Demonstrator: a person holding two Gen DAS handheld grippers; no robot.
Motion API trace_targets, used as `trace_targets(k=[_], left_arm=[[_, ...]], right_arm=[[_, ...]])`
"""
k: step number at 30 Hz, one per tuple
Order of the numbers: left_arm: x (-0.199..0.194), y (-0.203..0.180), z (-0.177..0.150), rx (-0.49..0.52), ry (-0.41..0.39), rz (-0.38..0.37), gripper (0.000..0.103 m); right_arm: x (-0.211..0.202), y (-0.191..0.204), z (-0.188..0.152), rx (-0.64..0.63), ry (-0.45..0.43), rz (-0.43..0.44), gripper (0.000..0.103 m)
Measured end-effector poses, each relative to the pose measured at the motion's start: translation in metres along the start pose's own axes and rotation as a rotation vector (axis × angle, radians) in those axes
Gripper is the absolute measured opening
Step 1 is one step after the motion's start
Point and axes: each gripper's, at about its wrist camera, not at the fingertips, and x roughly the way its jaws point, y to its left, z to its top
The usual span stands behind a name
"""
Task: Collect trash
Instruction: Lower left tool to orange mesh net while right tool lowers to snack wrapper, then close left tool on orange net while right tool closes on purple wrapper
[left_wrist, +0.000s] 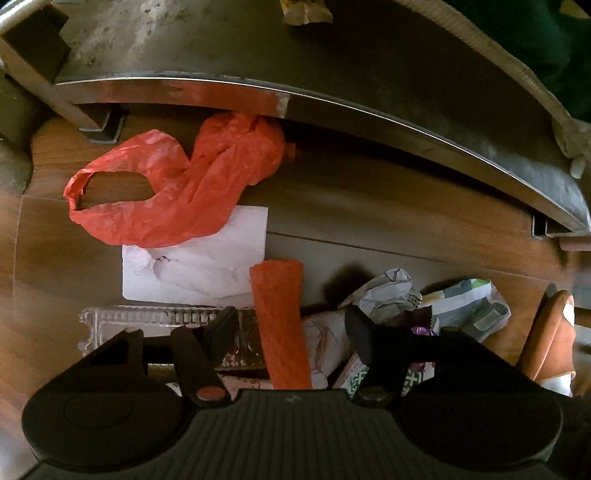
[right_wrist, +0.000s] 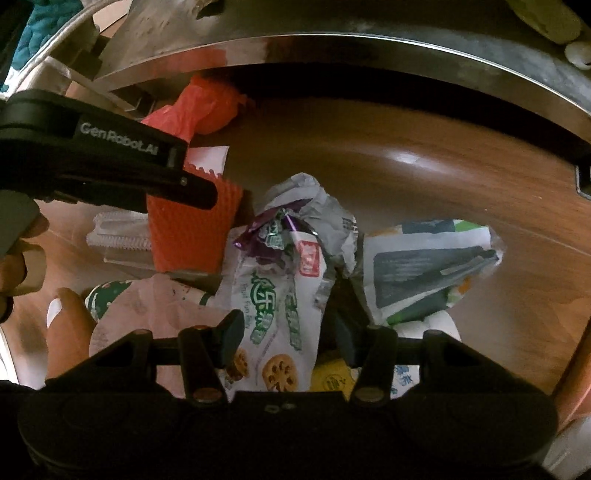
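Trash litters a wood floor (left_wrist: 388, 206) (under a steel table (left_wrist: 332, 55)); left gripper (left_wrist: 291, 328) straddles orange netting (left_wrist: 280, 325), right gripper (right_wrist: 284, 336) straddles a wrapper (right_wrist: 273, 295), both spread.

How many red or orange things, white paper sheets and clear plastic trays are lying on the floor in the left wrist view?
Red or orange: 2, plastic bag and foam net sleeve
White paper sheet: 1
Clear plastic tray: 1
Total: 4
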Motion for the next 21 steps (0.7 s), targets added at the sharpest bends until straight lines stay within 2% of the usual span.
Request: trace_targets(k=[2, 4, 5, 8, 9, 10, 21], left_arm=[[0.003, 0.000, 0.000, -0.002, 0.011, -0.004, 0.051], [0.006, 0.001, -0.001, -0.001, 0.023, 0.002, 0.037], [0.006, 0.001, -0.001, -0.004, 0.028, 0.001, 0.035], [0.005, 0.002, -0.001, -0.016, 0.034, -0.012, 0.027], [0.004, 0.001, -0.001, -0.018, 0.034, -0.020, 0.018], [0.003, 0.001, -0.001, -0.019, 0.036, -0.026, 0.015], [-0.034, -0.003, -0.013, -0.023, 0.004, -0.037, 0.011]], right_arm=[[0.003, 0.001, 0.001, -0.005, 0.002, 0.004, 0.047], [0.006, 0.002, 0.002, -0.006, 0.006, 0.007, 0.024], [0.008, 0.001, 0.003, 0.003, 0.016, 0.005, 0.002], [0.006, 0.001, 0.002, 0.009, 0.011, 0.003, 0.001], [0.005, 0.002, 0.001, 0.004, 0.007, 0.000, 0.001], [0.002, 0.003, 0.000, 0.001, 0.002, 0.000, 0.001], [-0.048, 0.012, -0.005, 0.006, -0.070, -0.038, 0.001]])
